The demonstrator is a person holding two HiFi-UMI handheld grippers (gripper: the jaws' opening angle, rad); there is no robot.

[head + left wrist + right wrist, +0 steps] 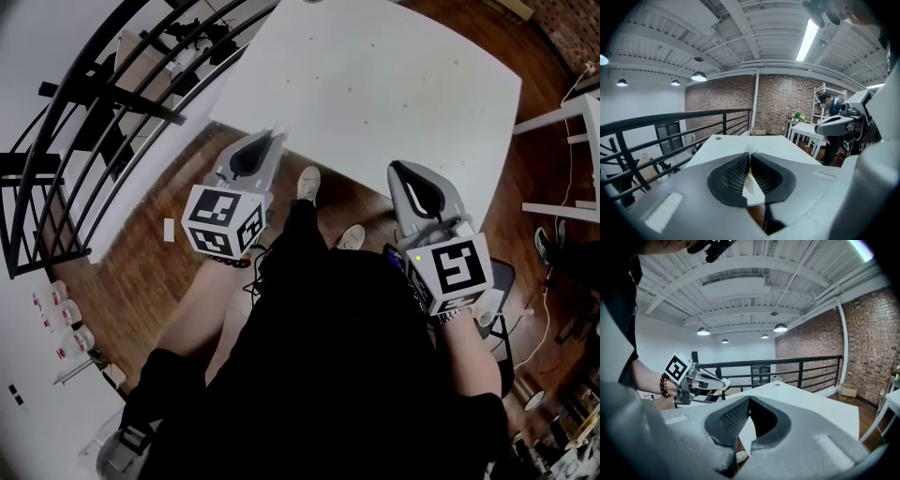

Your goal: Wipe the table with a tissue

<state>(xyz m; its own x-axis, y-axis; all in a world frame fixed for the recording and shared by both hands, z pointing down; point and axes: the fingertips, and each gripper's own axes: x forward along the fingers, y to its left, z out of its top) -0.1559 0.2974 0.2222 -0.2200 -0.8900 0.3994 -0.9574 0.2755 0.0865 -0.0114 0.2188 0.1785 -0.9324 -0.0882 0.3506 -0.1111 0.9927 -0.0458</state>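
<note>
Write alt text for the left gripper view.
The left gripper holds a thin white tissue in its shut jaws, pointing out over a white table. A black railing runs along the left, the right gripper hangs at the right, and a brick wall stands behind.

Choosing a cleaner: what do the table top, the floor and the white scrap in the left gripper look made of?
Table top: matte white, grainless, likely laminate. Floor: brown planks with visible seams, probably wood. Tissue in left gripper: thin, white, seemingly soft paper.
</note>
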